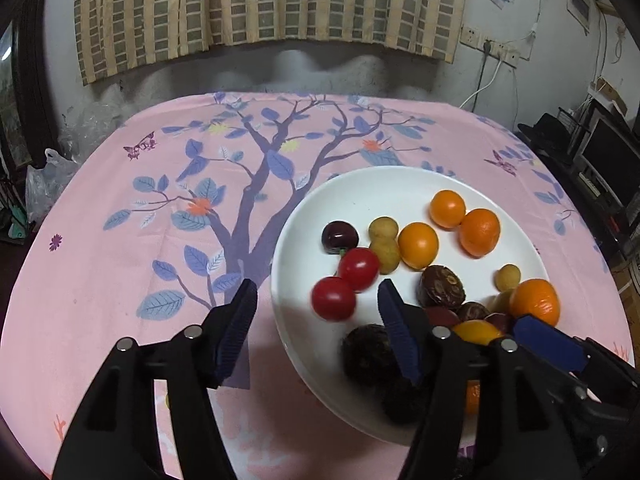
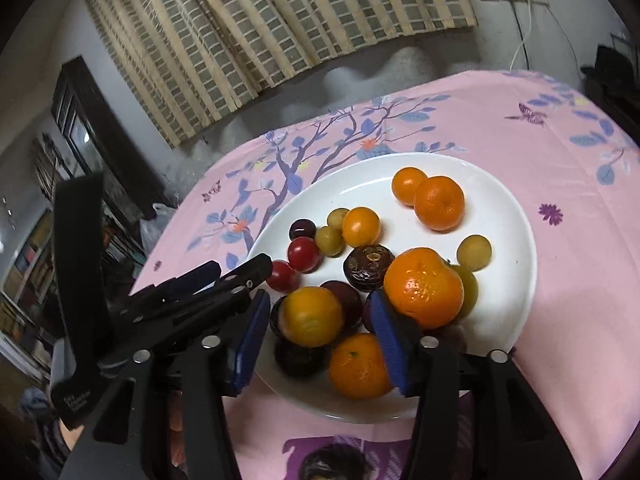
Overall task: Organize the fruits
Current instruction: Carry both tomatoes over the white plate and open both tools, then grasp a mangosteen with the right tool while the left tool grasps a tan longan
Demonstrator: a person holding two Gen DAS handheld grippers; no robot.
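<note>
pink tablecloth [image 1: 120, 280] under white plate [image 1: 400, 184]; bamboo blind [image 1: 260, 4] behind.

A woven bamboo blind [image 1: 264, 12] is hanging across the back wall, its slats showing a checked pattern. The grey wall [image 1: 520, 12] beside it is carrying a power strip [image 1: 490, 46] with white cables [image 1: 486, 84] trailing down. A pink tablecloth [image 1: 120, 272] printed with a blue-leaved tree is covering the table. Dark shelving with a monitor [image 1: 608, 160] is standing at the right. A dark-framed cabinet [image 2: 86, 128] is standing at the left, and clear plastic bags [image 1: 46, 184] are lying near it.
</note>
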